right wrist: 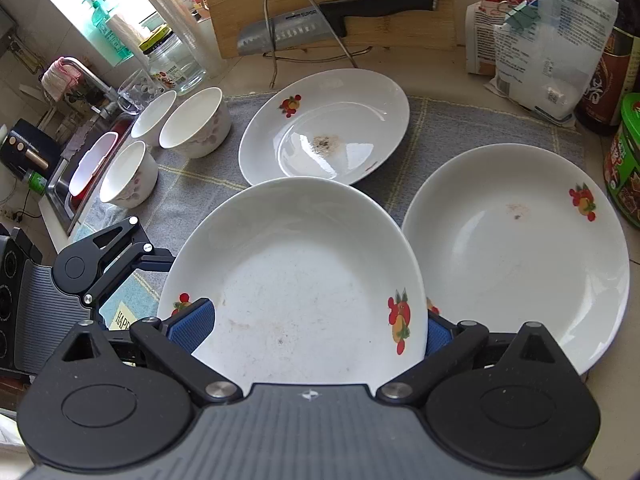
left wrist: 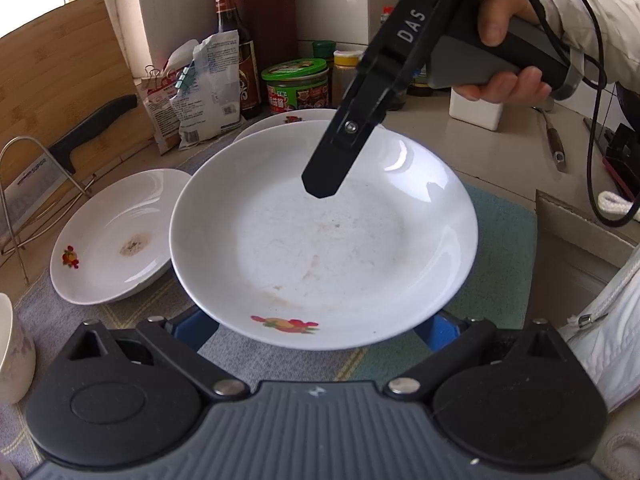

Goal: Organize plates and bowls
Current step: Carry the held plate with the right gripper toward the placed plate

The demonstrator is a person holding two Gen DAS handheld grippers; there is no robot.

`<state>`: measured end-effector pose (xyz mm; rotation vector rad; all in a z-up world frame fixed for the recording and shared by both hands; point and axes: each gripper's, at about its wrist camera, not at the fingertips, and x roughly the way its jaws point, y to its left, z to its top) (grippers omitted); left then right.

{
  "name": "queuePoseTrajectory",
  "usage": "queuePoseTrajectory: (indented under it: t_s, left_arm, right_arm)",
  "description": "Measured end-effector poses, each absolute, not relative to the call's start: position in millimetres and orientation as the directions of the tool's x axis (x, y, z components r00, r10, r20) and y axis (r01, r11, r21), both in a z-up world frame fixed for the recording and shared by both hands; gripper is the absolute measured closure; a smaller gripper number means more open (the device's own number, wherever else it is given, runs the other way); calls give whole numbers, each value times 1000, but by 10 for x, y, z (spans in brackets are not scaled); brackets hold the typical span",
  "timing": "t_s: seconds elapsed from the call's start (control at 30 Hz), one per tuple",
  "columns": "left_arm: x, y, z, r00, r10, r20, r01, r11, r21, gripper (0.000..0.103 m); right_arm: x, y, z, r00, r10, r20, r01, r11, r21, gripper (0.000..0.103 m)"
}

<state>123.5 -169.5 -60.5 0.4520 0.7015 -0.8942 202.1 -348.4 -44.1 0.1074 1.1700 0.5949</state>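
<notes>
Early stage: your left gripper (left wrist: 316, 330) and right gripper (right wrist: 316, 330) both clamp the lifted plate (right wrist: 296, 280) (rim between pads); two plates (right wrist: 326, 126) and four bowls (right wrist: 196, 122) remain unstacked.

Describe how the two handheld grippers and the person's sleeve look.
Both grippers are black with a grey ribbed body, round black pivot housings and blue ribbed finger pads. The right gripper, seen from the left wrist view, has white "DAS" lettering, a grey-and-black handle and a black cable looping from its end. The hand holding it comes out of a light, off-white sleeve.
</notes>
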Motion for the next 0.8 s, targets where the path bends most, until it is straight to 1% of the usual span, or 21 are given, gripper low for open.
queuePoseTrajectory:
  t_s: [0.8]
  left_arm:
    - [1747, -2416, -611, 391, -559, -731, 867, 490, 90, 1]
  right_arm:
    - [2297, -4311, -491, 330, 471, -818, -303, 873, 381, 0]
